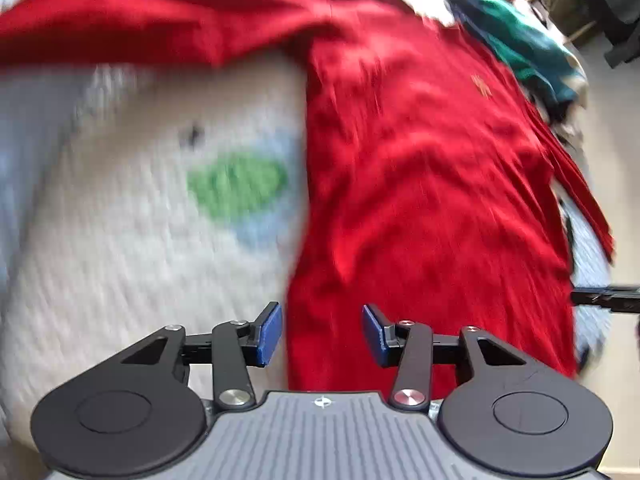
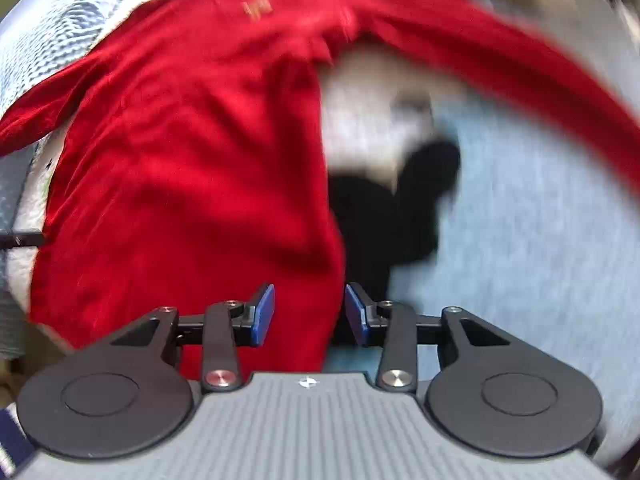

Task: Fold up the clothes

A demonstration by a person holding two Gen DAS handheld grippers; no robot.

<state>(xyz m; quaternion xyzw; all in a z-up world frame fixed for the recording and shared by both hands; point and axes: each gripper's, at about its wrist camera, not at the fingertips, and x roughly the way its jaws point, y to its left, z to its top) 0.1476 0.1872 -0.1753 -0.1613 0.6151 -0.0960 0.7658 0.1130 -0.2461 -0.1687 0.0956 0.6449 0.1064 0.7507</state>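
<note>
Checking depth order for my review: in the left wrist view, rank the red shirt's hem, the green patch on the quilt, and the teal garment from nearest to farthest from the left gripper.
1. Red shirt's hem, between the left gripper's fingertips.
2. Green patch, ahead, left.
3. Teal garment, far upper right.

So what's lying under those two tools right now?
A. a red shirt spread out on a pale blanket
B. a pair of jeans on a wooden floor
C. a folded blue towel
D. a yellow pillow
A: a red shirt with a small gold emblem on its chest lies spread on a pale knitted blanket, its lower edges just ahead of the left tool and the right tool.
</note>
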